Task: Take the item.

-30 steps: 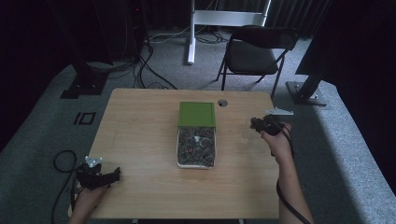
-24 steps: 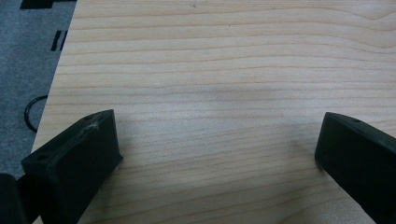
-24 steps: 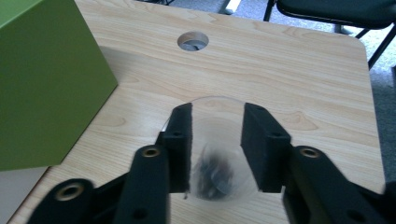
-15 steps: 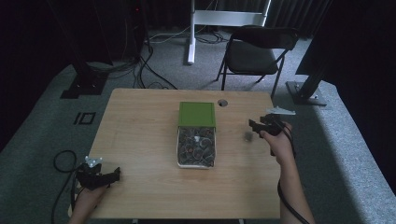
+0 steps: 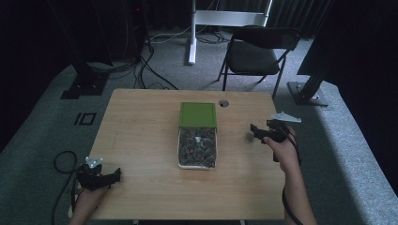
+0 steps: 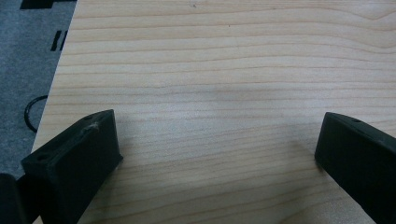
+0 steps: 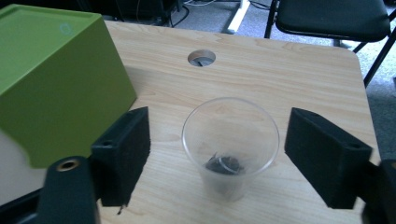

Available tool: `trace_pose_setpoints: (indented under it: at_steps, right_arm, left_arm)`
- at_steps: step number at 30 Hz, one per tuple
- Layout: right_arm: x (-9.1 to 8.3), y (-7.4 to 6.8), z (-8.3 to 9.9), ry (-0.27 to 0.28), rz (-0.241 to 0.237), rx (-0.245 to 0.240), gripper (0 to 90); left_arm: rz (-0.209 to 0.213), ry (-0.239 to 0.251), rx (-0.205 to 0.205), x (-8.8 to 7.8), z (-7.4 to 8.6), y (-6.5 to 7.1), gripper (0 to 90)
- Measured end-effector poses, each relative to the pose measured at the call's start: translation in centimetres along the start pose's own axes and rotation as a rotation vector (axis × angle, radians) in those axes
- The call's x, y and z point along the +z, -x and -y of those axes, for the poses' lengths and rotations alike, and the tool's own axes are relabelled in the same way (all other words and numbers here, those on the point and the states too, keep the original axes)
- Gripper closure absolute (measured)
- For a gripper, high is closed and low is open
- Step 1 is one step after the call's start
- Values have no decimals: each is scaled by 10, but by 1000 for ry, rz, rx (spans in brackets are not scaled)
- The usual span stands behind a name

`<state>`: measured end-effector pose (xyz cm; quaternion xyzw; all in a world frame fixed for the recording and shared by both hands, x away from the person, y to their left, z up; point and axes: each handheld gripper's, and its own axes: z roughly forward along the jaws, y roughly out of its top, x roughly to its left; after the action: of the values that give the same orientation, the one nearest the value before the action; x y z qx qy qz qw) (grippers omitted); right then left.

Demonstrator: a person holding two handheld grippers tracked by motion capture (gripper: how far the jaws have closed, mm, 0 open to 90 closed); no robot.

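A clear plastic cup stands on the table, a small dark piece in its bottom. My right gripper is open, one jaw on each side of the cup, neither touching it. In the high view the cup is just left of the right gripper. A green box adjoins a white tray holding several small dark pieces at mid table. My left gripper rests open near the front left corner, its jaws wide apart over bare wood.
The green box stands close to the right gripper's left jaw. A round cable hole lies behind the box. A folding chair is beyond the table. A cable loop lies on the floor at front left.
My right gripper has shifted slightly left and nearer, closing in around the cup. The left gripper has not moved.
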<state>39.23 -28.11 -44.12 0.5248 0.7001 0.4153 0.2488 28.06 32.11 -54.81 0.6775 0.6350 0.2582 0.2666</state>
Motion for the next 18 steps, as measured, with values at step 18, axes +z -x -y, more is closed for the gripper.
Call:
trace_pose_setpoints:
  at_steps: [18]
  right_arm:
    - [-17,-7,32,-2,-19,-6,143]
  left_arm:
    - [0,0,0,0,0,0,3]
